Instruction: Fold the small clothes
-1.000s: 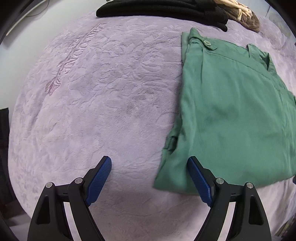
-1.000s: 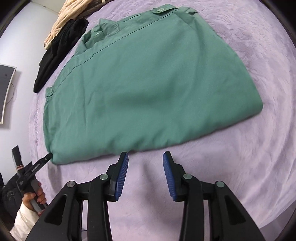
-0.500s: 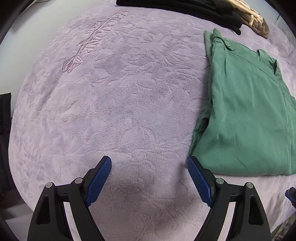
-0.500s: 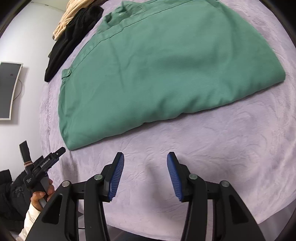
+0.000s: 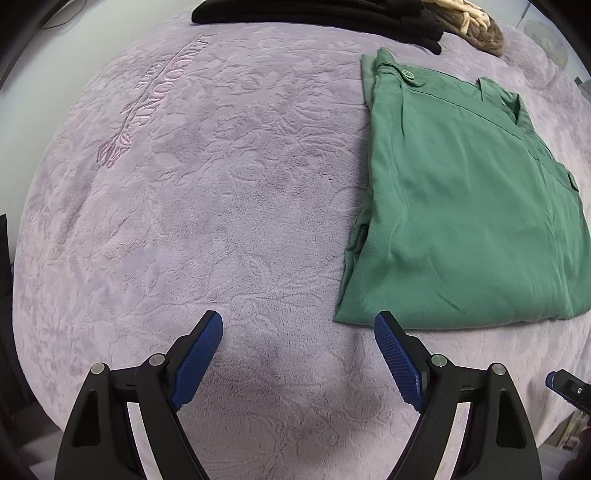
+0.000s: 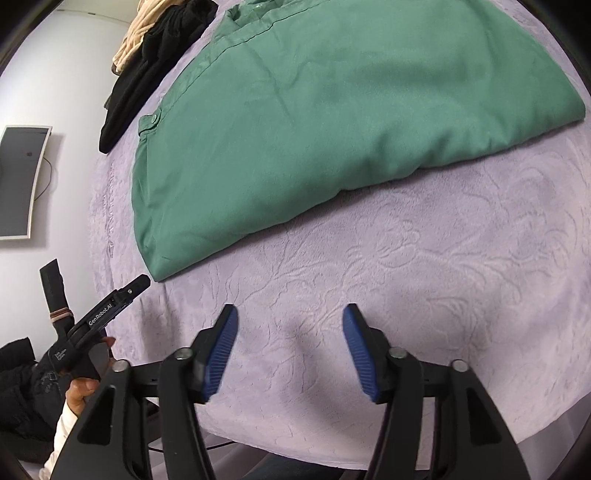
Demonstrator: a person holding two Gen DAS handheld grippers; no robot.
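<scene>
blue ribbed pads of the left gripper nearest in the left wrist view, spread wide and released, with only lilac embossed blanket between them. right-hand pad just short of the near corner of the folded green shorts, not touching it. right gripper likewise over bare blanket near the bed's front edge, jaws opening, nothing between them. tip of that right gripper also visible at the far right edge of the left wrist view. in the right wrist view, left gripper seen from the side, gripped by a hand with a pale sleeve, its tip just beside the shorts' near left corner. farther on, green shorts lying flat and folded in the middle of the blanket, waistband with button toward the far edge. embossed lettering in the blanket to the left. beyond, at the far edge, black garment folded flat, with something brown and cream beside it. wall-mounted screen off the bed's left side.
</scene>
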